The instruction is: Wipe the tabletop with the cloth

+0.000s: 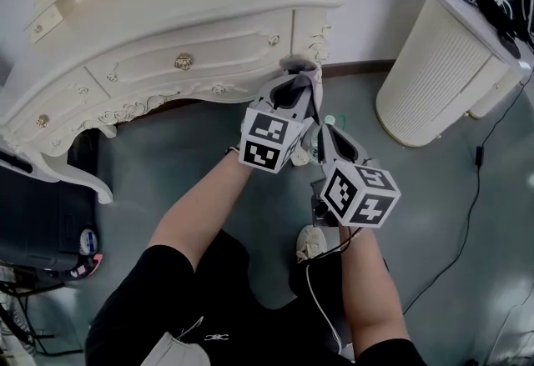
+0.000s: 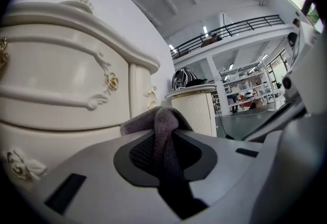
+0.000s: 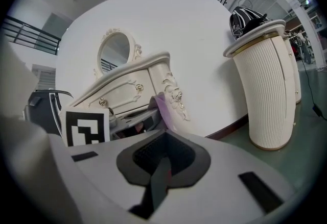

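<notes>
Left gripper (image 1: 296,87), cloth (image 2: 162,118) pinched between fingers (image 2: 92,167) (right gripper (image 3: 162,162) closed)

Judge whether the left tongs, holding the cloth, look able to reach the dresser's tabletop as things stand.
Probably yes. The left tongs, shut on the grey cloth, sit at the dresser's front corner with nothing between them and the tabletop; they look lower than its edge, so would need lifting first.

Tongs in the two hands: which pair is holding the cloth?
The left tongs: a grey cloth is pinched between them. The right tongs are shut with nothing between them.
</notes>
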Motion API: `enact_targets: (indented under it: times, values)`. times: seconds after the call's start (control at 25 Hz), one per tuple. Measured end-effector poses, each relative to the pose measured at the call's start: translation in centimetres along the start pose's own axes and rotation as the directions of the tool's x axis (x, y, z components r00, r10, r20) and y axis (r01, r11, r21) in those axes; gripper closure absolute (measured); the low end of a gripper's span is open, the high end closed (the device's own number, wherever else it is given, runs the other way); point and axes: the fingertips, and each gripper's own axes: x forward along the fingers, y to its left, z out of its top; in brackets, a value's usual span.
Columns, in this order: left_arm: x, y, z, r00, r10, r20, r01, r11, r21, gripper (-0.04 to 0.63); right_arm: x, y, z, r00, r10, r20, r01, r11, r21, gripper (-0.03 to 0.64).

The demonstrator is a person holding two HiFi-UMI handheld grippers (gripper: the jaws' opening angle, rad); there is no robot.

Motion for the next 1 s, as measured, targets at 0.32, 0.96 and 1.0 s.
enact_targets:
  times: [0.32, 0.96, 1.0]
  values:
    - [-5.3, 3.4, 2.4, 0.993, 0.105, 0.055, -0.101, 0.992, -0.07, 0.528, 1.9, 3.2, -0.7, 0.996, 0.088, -0.016, -0.088, 0.996, -0.026, 0.615]
    - [-23.8, 21.9, 5.7, 0.828, 0.543, 0.139, -0.545, 0.838, -0.022, 0.528, 7.6, 20.6, -7.4, 0.879, 0.446, -0.17, -0.47, 0.871, -0.143, 0.615]
    - [-25.0, 23.3, 6.2, 0.811, 0.567, 0.142, -0.571, 0.821, -0.017, 0.528, 7.8, 20.8, -7.9, 0.879, 0.442, -0.182, -0.47, 0.866, -0.168, 0.615]
